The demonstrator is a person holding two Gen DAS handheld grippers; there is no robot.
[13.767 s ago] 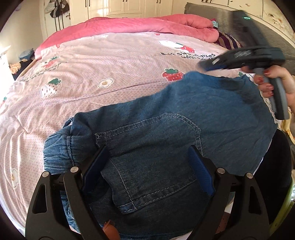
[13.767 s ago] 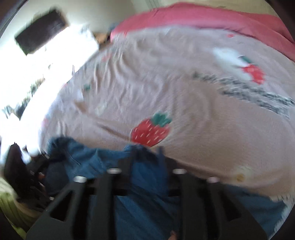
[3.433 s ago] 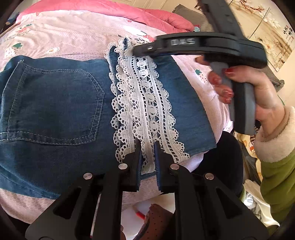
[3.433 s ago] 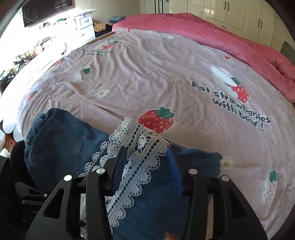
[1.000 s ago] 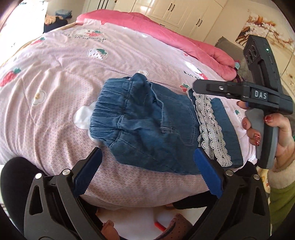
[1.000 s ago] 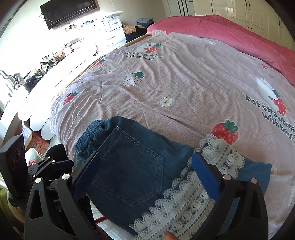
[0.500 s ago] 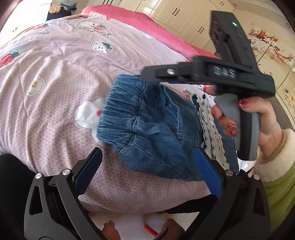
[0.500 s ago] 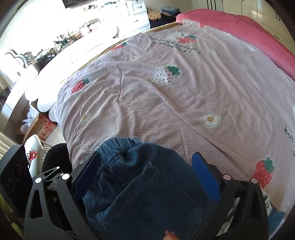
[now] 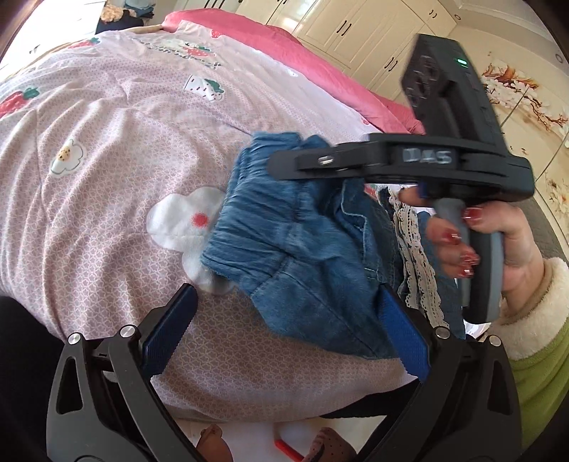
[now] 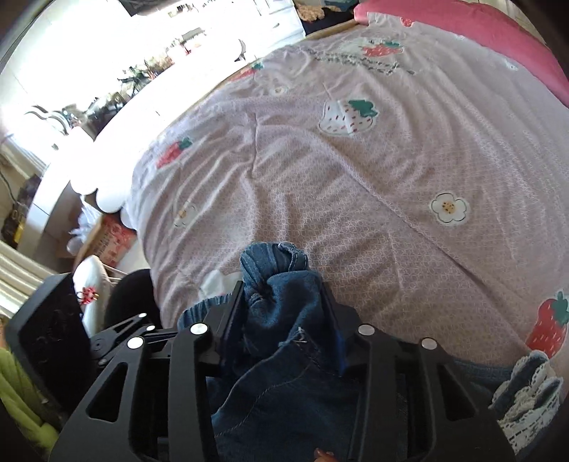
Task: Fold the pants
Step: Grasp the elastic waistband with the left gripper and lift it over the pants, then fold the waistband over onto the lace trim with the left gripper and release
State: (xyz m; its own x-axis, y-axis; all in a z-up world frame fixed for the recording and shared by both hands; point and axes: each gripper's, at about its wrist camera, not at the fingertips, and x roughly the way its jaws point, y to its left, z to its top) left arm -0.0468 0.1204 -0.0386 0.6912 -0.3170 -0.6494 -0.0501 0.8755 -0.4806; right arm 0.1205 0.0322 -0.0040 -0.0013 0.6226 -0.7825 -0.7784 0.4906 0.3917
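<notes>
The blue denim pants [image 9: 284, 248] lie folded near the bed's front edge, their white lace hem [image 9: 416, 270] on the right. My right gripper [image 10: 282, 295] is over the elastic waistband, its jaws closing with a bunch of denim [image 10: 284, 341] squeezed between the pads. In the left wrist view the right gripper [image 9: 284, 165] reaches in from the right, held by a hand [image 9: 498, 248]. My left gripper [image 9: 284, 320] stands wide open just above the bed edge. The near corner of the pants lies between its blue pads [image 9: 167, 327], untouched.
A pink strawberry-print bed cover [image 9: 106, 142] spreads far beyond the pants, with a pink duvet [image 9: 284, 46] at the back. Cream wardrobes [image 9: 355, 25] stand behind. Below the bed edge are floor and a red pen [image 9: 288, 449]. A white dresser [image 10: 89, 149] is left of the bed.
The right gripper has moved left from the lace hem to the waistband, and its jaws have gone from wide open to pinching the denim. The waistband is bunched up. The left gripper sank slightly.
</notes>
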